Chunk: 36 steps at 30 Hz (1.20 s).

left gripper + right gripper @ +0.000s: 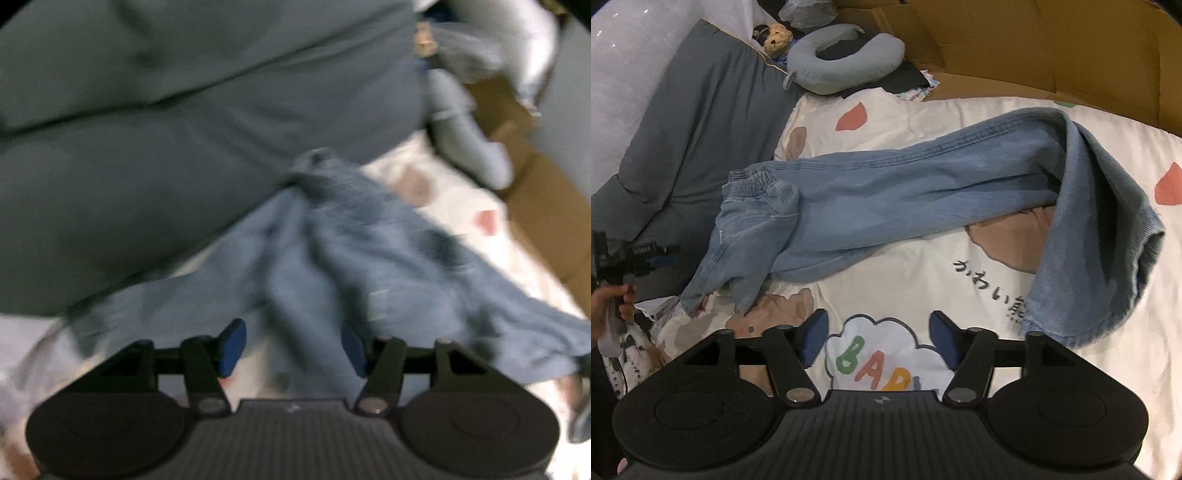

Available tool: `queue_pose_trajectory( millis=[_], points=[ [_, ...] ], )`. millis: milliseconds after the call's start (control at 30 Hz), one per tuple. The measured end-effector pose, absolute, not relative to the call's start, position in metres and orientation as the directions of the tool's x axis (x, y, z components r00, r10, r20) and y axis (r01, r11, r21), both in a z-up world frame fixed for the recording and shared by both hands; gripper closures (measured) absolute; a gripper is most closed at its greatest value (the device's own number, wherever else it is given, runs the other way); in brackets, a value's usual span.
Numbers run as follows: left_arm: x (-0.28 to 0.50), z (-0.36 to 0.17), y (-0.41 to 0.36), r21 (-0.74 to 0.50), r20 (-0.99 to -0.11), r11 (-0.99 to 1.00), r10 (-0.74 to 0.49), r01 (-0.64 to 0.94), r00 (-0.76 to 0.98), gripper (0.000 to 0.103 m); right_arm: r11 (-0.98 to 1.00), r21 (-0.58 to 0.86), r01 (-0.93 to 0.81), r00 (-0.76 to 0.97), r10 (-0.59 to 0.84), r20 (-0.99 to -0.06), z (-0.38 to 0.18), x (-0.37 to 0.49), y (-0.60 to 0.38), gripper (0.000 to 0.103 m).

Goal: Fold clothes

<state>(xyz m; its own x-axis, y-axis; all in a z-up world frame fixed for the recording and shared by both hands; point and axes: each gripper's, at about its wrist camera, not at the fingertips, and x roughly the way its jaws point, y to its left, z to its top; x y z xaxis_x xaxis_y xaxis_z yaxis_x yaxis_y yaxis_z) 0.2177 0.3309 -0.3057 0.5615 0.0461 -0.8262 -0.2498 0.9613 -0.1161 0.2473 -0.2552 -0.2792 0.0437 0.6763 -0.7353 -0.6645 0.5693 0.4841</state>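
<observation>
Blue jeans (886,192) lie across a cream printed bedcover (923,280) on the bed. Waistband end toward the grey pillow (701,129); one leg runs out long, then doubles back in a loop, its hem near the right hand-held gripper (879,338). That gripper hovers over the cover's cloud print, jaws wide, nothing between them. Left hand-held gripper (291,345): view blurred, jaws wide, bunched denim (332,240) just ahead; whether the fingers touch cloth, cannot tell. From the right wrist view the left one shows at the far edge, held in a hand (613,302). Grey neck pillow (846,55) and cardboard (1034,48) beyond the bedcover.
</observation>
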Motion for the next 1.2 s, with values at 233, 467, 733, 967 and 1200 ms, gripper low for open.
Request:
queue_pose_trajectory(
  millis=[233, 467, 733, 967, 1200],
  points=[
    [0.202, -0.35, 0.37, -0.046, -0.869, 0.931, 0.141, -0.363, 0.473, 0.029, 0.503, 0.468, -0.726, 0.034, 0.706, -0.707, -0.263, 0.24, -0.218, 0.016],
    [0.192, -0.384, 0.381, -0.002, -0.896, 0.922, 0.171, -0.388, 0.41, 0.029, 0.379, 0.472, -0.796, -0.06, 0.727, -0.684, -0.249, 0.224, -0.154, 0.016],
    [0.18, -0.397, 0.39, 0.017, -0.9, 0.926, 0.178, -0.376, 0.399, 0.036, 0.263, 0.461, -0.848, -0.137, 0.73, -0.669, -0.235, 0.206, -0.089, 0.016],
    [0.176, -0.402, 0.398, 0.029, -0.896, 0.931, 0.185, -0.363, 0.403, 0.063, 0.202, 0.462, -0.864, -0.194, 0.713, -0.674, -0.239, 0.187, -0.055, 0.016],
    [0.165, -0.38, 0.403, -0.041, -0.873, 0.94, 0.13, -0.338, 0.47, 0.093, 0.162, 0.484, -0.86, -0.246, 0.698, -0.672, -0.246, 0.171, -0.034, 0.016]
  ],
)
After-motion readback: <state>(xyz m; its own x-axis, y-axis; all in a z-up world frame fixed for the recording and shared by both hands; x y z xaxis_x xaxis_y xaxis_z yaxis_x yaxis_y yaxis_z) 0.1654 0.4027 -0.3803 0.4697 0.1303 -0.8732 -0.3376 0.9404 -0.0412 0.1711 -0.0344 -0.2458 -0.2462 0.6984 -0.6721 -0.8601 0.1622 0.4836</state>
